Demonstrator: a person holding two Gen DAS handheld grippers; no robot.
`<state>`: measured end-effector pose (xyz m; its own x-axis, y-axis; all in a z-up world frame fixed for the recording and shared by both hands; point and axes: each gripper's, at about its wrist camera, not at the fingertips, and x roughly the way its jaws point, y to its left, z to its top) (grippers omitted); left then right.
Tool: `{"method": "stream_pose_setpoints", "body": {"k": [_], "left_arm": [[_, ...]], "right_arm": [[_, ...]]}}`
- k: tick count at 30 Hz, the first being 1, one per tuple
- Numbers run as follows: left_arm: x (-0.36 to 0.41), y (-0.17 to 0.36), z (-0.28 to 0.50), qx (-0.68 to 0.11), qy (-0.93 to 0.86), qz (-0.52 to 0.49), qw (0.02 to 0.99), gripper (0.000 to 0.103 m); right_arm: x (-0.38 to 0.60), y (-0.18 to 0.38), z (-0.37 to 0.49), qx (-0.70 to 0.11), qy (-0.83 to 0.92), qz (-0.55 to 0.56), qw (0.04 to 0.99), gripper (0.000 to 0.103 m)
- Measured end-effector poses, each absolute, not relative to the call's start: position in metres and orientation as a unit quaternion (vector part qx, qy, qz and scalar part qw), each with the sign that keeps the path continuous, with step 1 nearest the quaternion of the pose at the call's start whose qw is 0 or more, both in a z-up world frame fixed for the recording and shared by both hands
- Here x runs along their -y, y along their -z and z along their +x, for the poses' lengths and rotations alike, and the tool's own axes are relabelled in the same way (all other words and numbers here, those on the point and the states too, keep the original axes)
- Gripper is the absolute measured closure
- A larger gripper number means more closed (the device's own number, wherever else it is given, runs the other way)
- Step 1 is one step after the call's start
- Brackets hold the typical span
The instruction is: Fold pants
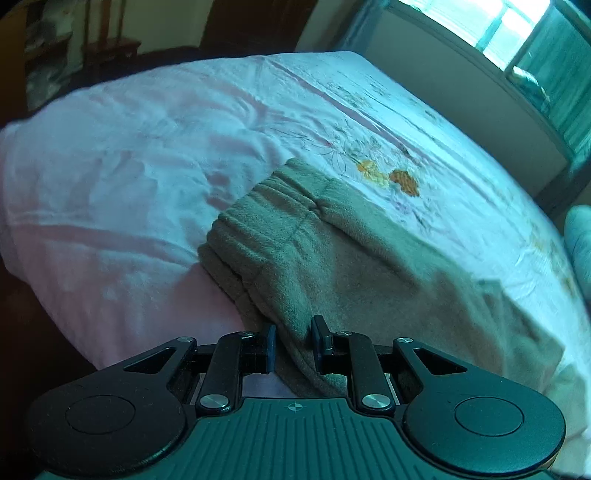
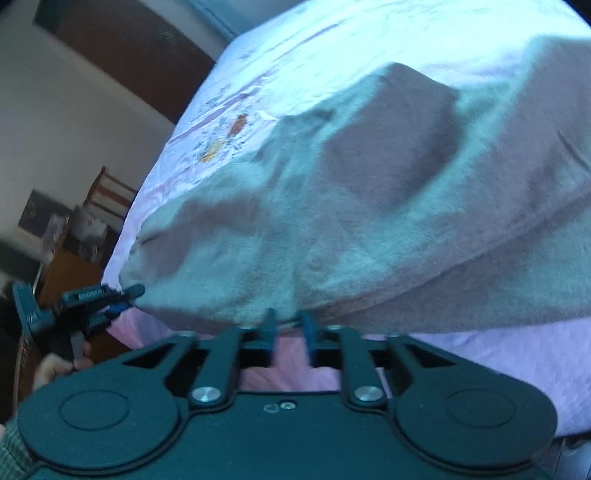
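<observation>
Grey-brown fleece pants (image 1: 332, 258) lie on a bed with a pink-white sheet (image 1: 129, 177), ribbed waistband (image 1: 258, 214) toward the far side. My left gripper (image 1: 293, 341) is at the pants' near edge with a fold of cloth between its fingers, jaws narrowly apart around it. In the right wrist view the pants (image 2: 369, 206) are lifted and draped, and my right gripper (image 2: 288, 325) pinches their lower edge. The left gripper also shows in the right wrist view (image 2: 125, 295), clamped on the pants' left corner.
The sheet has an orange embroidered flower (image 1: 391, 177). A window (image 1: 517, 33) stands beyond the bed's far right side. Wooden furniture and a chair (image 2: 107, 195) stand left of the bed. A pillow (image 1: 580, 240) lies at the right edge.
</observation>
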<state>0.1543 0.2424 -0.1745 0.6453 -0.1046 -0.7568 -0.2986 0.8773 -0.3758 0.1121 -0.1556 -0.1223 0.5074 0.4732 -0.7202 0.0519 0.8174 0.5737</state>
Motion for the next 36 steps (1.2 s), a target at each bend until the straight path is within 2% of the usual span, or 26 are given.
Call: {"method": "stream_pose_setpoints", "body": {"k": [3,10,15,16,18,22,25,31,36], "left_arm": [[-0.246,0.177,0.159,-0.420,-0.061,-0.268,0.865,0.085],[-0.228,0.182,0.163,-0.439,-0.072,-0.206,0.872,0.085],[-0.222,0.167,0.155,-0.421,-0.071,-0.180,0.886,0.085],[-0.218,0.161,0.152,-0.415,-0.070,-0.166,0.892,0.085],[-0.209,0.149,0.146,-0.403,-0.067,-0.145,0.901,0.085],[-0.182,0.125,0.134,-0.385,-0.038,-0.122,0.914,0.085],[-0.148,0.114,0.131,-0.387,0.008,-0.110,0.915,0.085],[-0.055,0.133,0.128,-0.454,0.123,-0.103,0.877,0.085],[0.009,0.150,0.131,-0.479,0.151,-0.068,0.862,0.085]], "right_arm": [[0.160,0.128,0.114,-0.490,-0.118,0.276,0.818,0.087],[0.169,0.139,0.113,-0.493,-0.094,0.320,0.803,0.082],[0.172,0.143,0.120,-0.496,-0.084,0.334,0.797,0.079],[0.173,0.142,0.119,-0.489,-0.083,0.338,0.800,0.084],[0.169,0.138,0.119,-0.480,-0.084,0.312,0.816,0.100],[0.164,0.138,0.117,-0.483,-0.085,0.278,0.826,0.103],[0.164,0.134,0.115,-0.480,-0.084,0.265,0.832,0.084],[0.188,0.126,0.107,-0.463,-0.058,0.276,0.840,0.084],[0.222,0.125,0.097,-0.453,-0.010,0.289,0.843,0.084]]}}
